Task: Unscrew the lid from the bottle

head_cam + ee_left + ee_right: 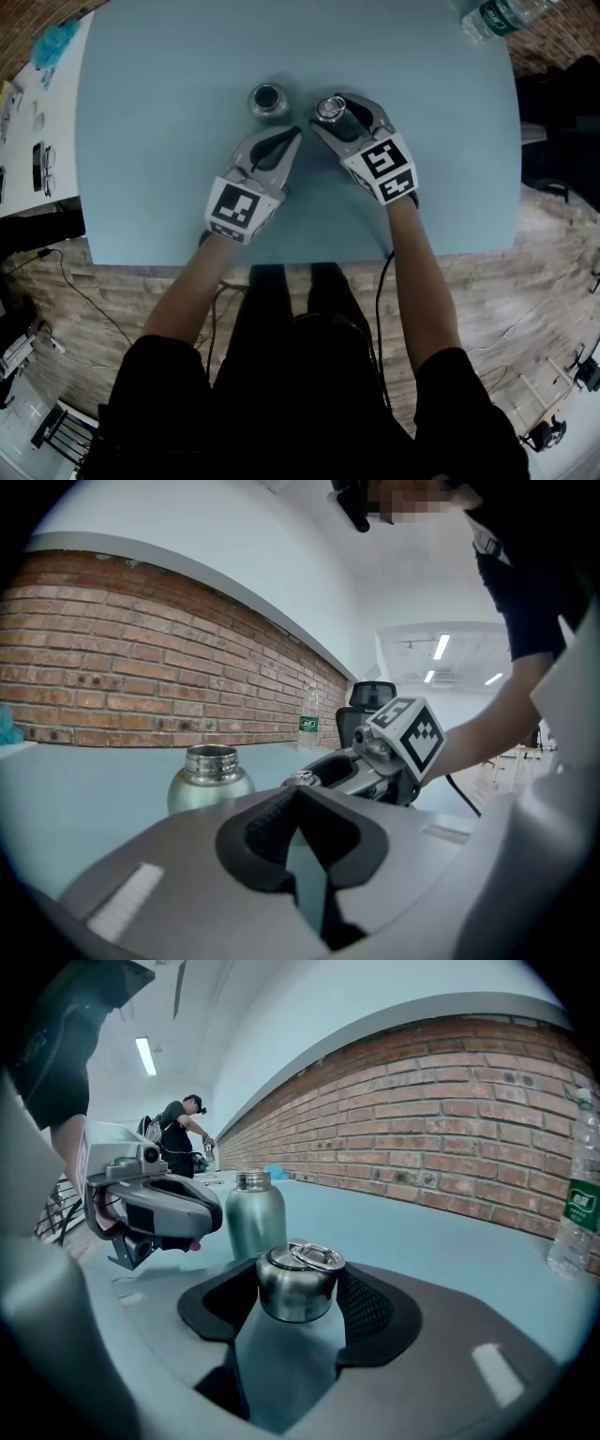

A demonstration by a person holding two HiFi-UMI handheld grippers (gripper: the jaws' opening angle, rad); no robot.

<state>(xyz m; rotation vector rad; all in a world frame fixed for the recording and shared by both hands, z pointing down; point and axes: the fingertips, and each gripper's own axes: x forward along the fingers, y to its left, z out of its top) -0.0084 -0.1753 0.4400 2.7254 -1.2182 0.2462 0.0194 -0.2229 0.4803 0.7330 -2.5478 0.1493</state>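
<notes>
The steel bottle (268, 100) stands upright on the pale blue table (169, 141) with its mouth uncovered; it also shows in the left gripper view (209, 780) and the right gripper view (255, 1213). Its steel lid (330, 110) with a ring handle (315, 1256) sits between the pads of my right gripper (334, 106), just right of the bottle and apart from it. The right gripper (295, 1288) is shut on the lid (292, 1290). My left gripper (294, 133) is shut and empty, its tips (295, 791) just in front of the bottle.
A clear plastic water bottle (502, 17) lies at the table's far right corner. A white side table (37, 122) with small items stands to the left. A brick wall (450, 1119) runs behind the table. A black chair (370, 700) stands beyond it.
</notes>
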